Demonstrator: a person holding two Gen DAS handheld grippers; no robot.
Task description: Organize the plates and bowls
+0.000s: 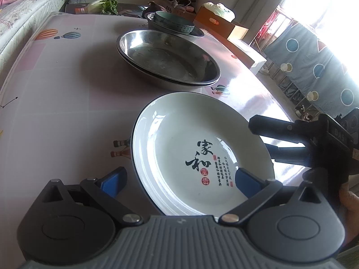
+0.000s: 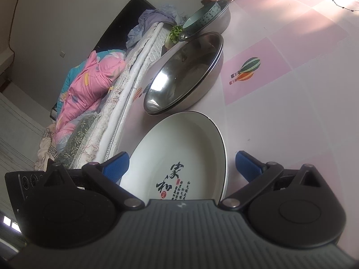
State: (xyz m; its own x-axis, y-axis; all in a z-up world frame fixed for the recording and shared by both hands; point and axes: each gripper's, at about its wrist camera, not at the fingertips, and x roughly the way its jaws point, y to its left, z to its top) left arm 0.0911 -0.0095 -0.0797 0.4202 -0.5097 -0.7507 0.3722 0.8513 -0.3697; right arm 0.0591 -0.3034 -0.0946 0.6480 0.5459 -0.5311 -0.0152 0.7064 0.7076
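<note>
Pink balloon-print bench (image 1: pixel 67 71): both left tongs (image 1: pixel 181 179) and right tongs (image 2: pixel 181 168) gape wide around the white calligraphy plate (image 1: pixel 190 139) near its front edge, probably for stacking; nested steel basins (image 1: pixel 168 60) sit beyond.

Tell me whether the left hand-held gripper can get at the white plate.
Probably yes: the left hand-held gripper is open, its fingers either side of the white plate, with nothing between them.
</note>
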